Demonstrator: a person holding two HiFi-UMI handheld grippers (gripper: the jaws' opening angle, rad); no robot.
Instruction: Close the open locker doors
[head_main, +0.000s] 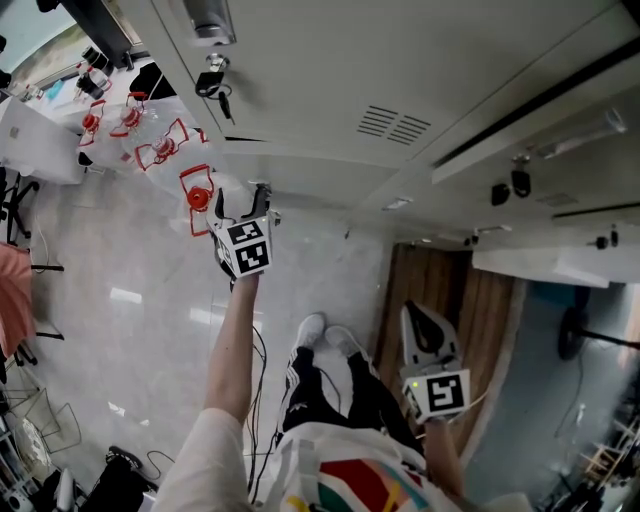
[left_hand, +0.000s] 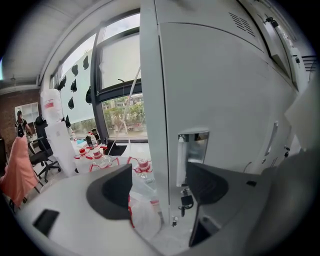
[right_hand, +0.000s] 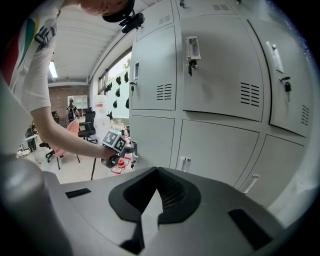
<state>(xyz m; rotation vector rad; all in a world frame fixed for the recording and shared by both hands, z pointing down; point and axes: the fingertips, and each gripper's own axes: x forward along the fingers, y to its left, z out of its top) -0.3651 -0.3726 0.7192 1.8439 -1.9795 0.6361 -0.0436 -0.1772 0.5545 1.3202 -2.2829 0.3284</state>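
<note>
We can find little writing that reads. The marker cube (head_main: 246, 249) on the left gripper (head_main: 243, 203) carries only black and white squares. In the left gripper view, a white barrel (left_hand: 50, 107) at the left has a red label, but its print is too small for us to read.

The locker door (left_hand: 225, 110) fills the right half of the left gripper view. It stands upright, with its long axis running from the top of the frame to the bottom, and its latch edge is on its left side. The metal latch plate (left_hand: 193, 147) sits near this edge and a bunch of keys (left_hand: 186, 201) hangs below it.

The fingers of the left gripper are apart, and the vertical grey edge beside the latch stands between them. We cannot tell if the pads touch it, or if the door lies flush. Behind the jaws we see bottles with red caps (left_hand: 143, 164).

The right gripper (right_hand: 157, 191) is at the lower right of the head view, well apart from the lockers. Its fingers are pressed together with nothing between them.
</note>
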